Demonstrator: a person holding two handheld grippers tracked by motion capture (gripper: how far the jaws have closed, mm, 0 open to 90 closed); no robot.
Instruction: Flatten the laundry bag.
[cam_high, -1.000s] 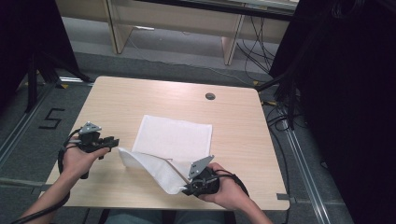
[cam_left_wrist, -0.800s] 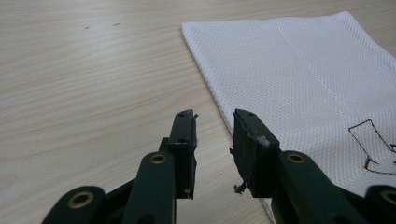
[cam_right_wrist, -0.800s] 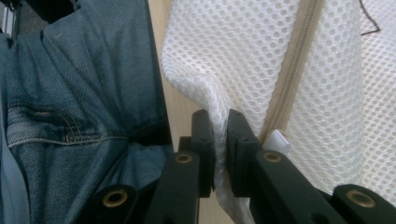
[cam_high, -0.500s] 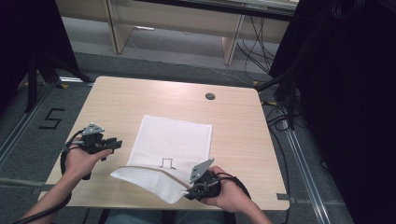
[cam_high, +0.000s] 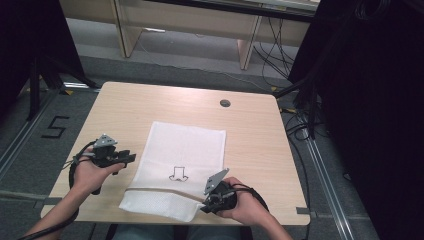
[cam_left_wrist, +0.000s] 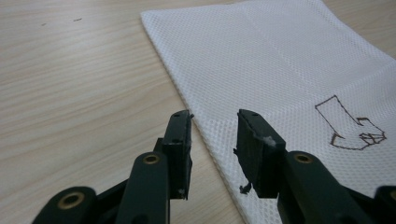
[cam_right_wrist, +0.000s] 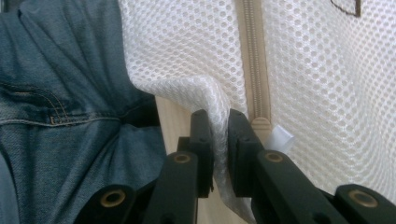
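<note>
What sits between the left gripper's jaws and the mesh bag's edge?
Nothing: in the left gripper view the open left gripper straddles the edge of the mesh bag, over bare table.

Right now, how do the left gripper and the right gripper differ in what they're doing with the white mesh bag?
The right gripper is shut on a fold of the white mesh bag beside its zipper; the left gripper has just been opening and grips nothing. The right gripper sits at the bag's near edge by the table's front, the left gripper beside the bag's left edge. Both have black jaws.
</note>
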